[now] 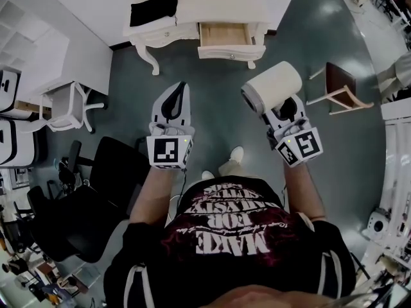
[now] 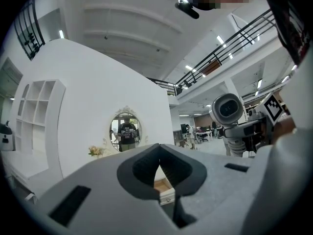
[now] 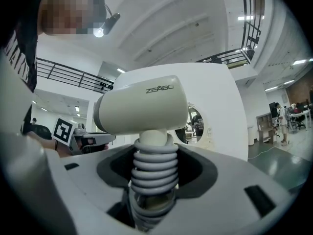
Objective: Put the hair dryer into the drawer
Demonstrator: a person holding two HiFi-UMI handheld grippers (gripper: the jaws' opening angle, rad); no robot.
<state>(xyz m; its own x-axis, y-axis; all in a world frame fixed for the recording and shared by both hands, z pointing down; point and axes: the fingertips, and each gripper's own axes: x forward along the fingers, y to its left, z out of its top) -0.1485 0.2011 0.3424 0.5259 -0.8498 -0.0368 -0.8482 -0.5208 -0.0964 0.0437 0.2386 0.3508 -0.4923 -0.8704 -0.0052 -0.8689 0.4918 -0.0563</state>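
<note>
Hair dryer (image 1: 272,86): cream barrel marked ZEABO, handle wound with a coiled grey cord; held in the air over the grey floor, well apart from the drawer, nearer the person and to its right
Grip on it: handle clamped between the jaws of the right gripper (image 1: 283,110), barrel riding just above them; in the right gripper view the coils (image 3: 155,168) fill the gap between the pads
Left gripper (image 1: 177,94): jaws together at the tips with nothing between them, level, just to the left of the hair dryer, apart from it
Drawer (image 1: 225,34): pulled out of the right half of the dressing table, open upward; only its bare pale-wood bottom on show; glimpsed again through the small gap below the left gripper's closed tips (image 2: 163,185)
Dressing table (image 1: 192,10): white, curved legs, against the wall; a black cloth (image 1: 153,9) lying on its left part
Oval mirror (image 2: 126,131): on the wall above the table, reflecting the person; small bunch of flowers (image 2: 95,152) to its left
Around the floor: wooden chair (image 1: 341,86) to the right of the hair dryer, white chair (image 1: 65,105) at far left, black office chair (image 1: 96,197) beside the person
</note>
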